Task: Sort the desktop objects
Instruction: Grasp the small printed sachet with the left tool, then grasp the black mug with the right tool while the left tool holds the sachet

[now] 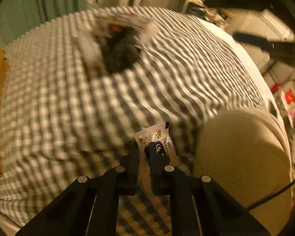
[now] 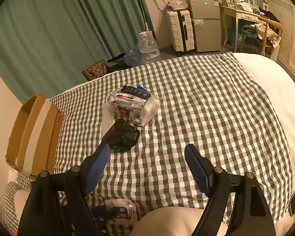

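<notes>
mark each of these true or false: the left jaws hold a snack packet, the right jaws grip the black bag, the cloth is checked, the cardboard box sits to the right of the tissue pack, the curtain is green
1. The left gripper is shut on a snack packet. True.
2. The right gripper grips the black bag. False: its jaws are open and hold nothing.
3. The cloth is checked. True.
4. The cardboard box sits to the right of the tissue pack. False: it sits to the left in the right wrist view.
5. The curtain is green. True.

In the left wrist view, motion blur smears the dark object [image 1: 121, 53] and checkered cloth [image 1: 49, 98]. The snack packet [image 1: 159, 139] is partly hidden behind the finger pads.
</notes>
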`<act>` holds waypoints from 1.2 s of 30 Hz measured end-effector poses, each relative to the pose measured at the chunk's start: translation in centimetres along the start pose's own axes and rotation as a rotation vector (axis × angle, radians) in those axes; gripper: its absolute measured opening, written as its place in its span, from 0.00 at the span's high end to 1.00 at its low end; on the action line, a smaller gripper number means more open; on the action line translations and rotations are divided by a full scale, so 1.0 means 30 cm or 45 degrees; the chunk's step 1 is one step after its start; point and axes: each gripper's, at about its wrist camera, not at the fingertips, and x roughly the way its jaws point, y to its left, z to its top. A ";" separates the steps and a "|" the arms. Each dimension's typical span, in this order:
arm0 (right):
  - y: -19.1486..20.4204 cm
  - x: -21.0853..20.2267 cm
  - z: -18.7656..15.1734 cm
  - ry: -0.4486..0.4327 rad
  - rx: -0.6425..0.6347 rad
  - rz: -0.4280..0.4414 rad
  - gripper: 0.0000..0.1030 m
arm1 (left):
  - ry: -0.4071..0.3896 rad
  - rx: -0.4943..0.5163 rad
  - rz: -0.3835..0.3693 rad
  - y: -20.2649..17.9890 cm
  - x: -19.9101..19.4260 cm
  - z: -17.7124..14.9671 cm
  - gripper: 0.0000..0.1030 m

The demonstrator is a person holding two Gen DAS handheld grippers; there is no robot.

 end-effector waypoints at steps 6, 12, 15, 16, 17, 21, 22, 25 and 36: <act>0.040 0.077 -0.021 0.061 -0.015 0.005 0.24 | -0.085 -0.083 0.110 0.099 -0.071 0.055 0.93; 0.105 0.164 -0.014 0.072 -0.092 0.006 0.24 | -0.133 -0.125 0.360 0.234 -0.137 0.134 0.93; 0.160 0.236 -0.004 0.103 -0.167 0.038 0.23 | -0.099 -0.132 0.407 0.279 -0.113 0.149 0.93; 0.172 0.254 -0.001 0.116 -0.183 0.039 0.23 | -0.082 -0.136 0.403 0.288 -0.096 0.151 0.93; 0.193 0.283 0.006 0.132 -0.206 0.027 0.23 | -0.057 -0.149 0.401 0.304 -0.067 0.152 0.93; 0.208 0.351 0.048 0.152 -0.133 -0.074 0.23 | -0.008 -0.190 0.370 0.340 0.023 0.147 0.93; 0.202 0.367 0.058 0.159 -0.086 -0.065 0.23 | 0.002 -0.197 0.365 0.349 0.043 0.147 0.93; 0.184 0.437 0.068 0.229 0.008 -0.096 0.23 | 0.047 -0.229 0.335 0.375 0.093 0.144 0.93; 0.148 0.447 0.013 0.289 0.082 0.089 0.54 | -0.031 -0.265 0.242 0.433 0.047 0.145 0.96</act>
